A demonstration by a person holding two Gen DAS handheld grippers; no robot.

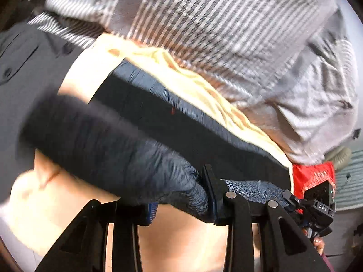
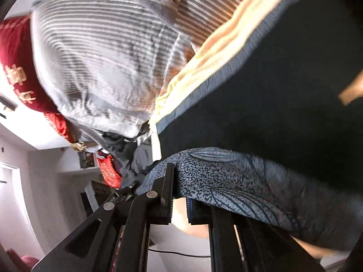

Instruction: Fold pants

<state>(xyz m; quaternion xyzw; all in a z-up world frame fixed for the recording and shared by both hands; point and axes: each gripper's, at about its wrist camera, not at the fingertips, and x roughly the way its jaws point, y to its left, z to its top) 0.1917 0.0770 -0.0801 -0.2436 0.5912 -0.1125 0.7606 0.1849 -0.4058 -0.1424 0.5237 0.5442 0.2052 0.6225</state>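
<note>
Gripping the pants, both claws: left claw and right claw each part-open, patterned cloth pinched between fingers, below the striped bedding

Both views are taken very close, along the fingers; shared are the blue patterned pants and the striped bedding.
</note>
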